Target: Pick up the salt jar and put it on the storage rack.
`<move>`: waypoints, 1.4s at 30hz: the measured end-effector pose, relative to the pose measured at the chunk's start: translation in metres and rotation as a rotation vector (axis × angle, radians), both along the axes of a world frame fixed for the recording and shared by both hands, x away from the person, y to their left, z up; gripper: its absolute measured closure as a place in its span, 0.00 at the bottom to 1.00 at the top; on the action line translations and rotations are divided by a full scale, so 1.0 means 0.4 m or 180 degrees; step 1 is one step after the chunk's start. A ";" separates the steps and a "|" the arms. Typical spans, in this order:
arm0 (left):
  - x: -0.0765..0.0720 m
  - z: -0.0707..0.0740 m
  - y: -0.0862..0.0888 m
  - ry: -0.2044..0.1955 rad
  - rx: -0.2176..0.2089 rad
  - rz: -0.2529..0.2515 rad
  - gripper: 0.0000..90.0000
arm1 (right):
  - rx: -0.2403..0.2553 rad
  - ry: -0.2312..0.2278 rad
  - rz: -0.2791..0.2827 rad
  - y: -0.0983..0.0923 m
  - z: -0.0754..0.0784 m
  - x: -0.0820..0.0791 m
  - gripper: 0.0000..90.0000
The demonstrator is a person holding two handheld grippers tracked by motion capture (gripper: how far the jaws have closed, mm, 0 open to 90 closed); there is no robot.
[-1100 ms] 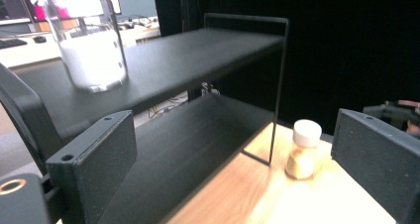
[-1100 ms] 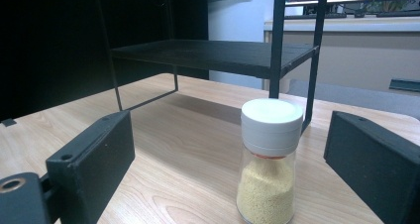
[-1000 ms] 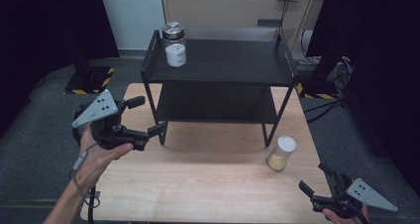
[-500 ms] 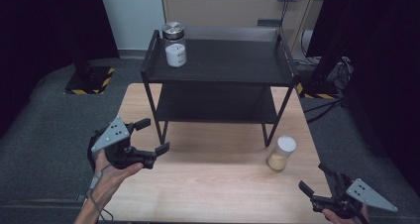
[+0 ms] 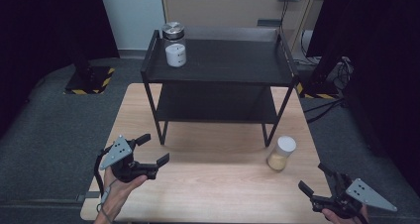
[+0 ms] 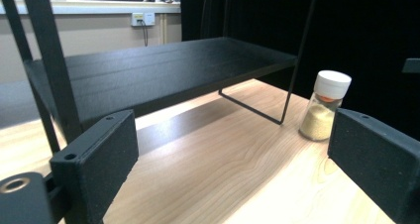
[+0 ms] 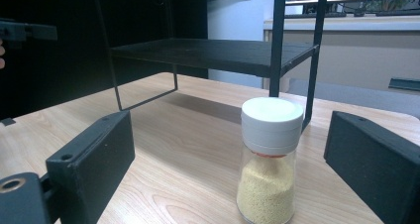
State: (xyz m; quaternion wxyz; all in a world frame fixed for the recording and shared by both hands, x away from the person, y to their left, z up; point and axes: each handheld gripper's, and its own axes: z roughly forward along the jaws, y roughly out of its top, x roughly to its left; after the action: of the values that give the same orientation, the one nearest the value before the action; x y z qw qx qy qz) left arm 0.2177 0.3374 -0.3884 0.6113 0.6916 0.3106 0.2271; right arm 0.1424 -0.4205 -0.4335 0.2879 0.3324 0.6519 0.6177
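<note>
- Two grippers over the table (image 5: 208, 194), and the left gripper (image 5: 152, 152) has just dropped from rack height to just above the wood at the near left corner, the person's hand wrapped under it.
- Its jaws stand spread wide, narrowing a touch just now, with nothing but bare tabletop between them.
- From the left gripper view, that camera looks low across the boards, the spice jar (image 6: 325, 105) well off on the far side, past the rack's leg.
- Right gripper (image 5: 319, 179) sits at the near right corner, jaws spread and empty, exactly where it was a second ago.
- White-capped spice jar (image 5: 282, 153) stands upright on the table just beside the front right leg of the black rack (image 5: 220, 60), apart from both claws but framed between the right one's jaws.
- Up on the top shelf, a white tub (image 5: 175, 55) and a metal-lidded jar (image 5: 173, 32) sit untouched at the left end.
- My read: left is settling out of the way, so the grab looks like the right hand's job.
</note>
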 end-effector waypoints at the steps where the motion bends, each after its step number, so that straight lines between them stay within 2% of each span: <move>1: 0.000 -0.002 0.001 0.0007 0.0012 -0.0001 0.04 | -0.0003 0.0001 0.0000 0.000 0.000 0.000 0.06; 3: -0.005 -0.004 -0.001 -0.0010 0.0063 0.0011 0.04 | -0.0004 0.0001 0.0002 0.000 0.000 0.001 0.06; 8: -0.010 -0.019 0.003 -0.0009 0.0034 -0.0022 0.04 | -0.0009 -0.0002 0.0015 0.000 0.001 0.002 0.06; 14: -0.009 -0.024 0.007 -0.0045 0.0098 -0.0161 0.04 | -0.0011 -0.0004 0.0016 0.000 0.001 0.001 0.06; 16: -0.004 -0.029 0.013 -0.0047 0.0064 -0.0243 0.04 | -0.0014 -0.0003 0.0022 0.000 0.001 0.002 0.06; 20: -0.002 -0.027 0.014 -0.0071 0.0184 -0.0329 0.04 | -0.0014 -0.0003 0.0030 0.000 0.001 0.002 0.06; 25: 0.007 -0.029 0.014 -0.0056 0.0177 -0.0481 0.05 | -0.0024 0.0009 0.0035 0.001 0.002 0.004 0.06; 28: 0.009 -0.026 0.008 -0.0075 0.0238 -0.0539 0.05 | -0.0029 0.0010 0.0035 0.002 0.002 0.004 0.06; 33: 0.008 -0.024 0.003 -0.0100 0.0303 -0.0553 0.04 | -0.0018 0.0011 0.0009 0.002 0.002 0.001 0.06; 37: 0.007 -0.029 0.010 -0.0095 0.0235 -0.0528 0.04 | -0.0019 0.0017 0.0009 0.002 0.002 0.002 0.06; 42: -0.006 -0.032 0.017 -0.0117 0.0202 -0.0388 0.04 | -0.0015 0.0018 0.0014 0.003 0.002 0.004 0.06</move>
State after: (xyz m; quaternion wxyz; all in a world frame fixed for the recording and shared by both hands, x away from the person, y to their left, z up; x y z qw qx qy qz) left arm 0.2155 0.3443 -0.4013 0.6074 0.7240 0.2492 0.2118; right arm 0.1439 -0.4195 -0.4327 0.2855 0.3322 0.6549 0.6158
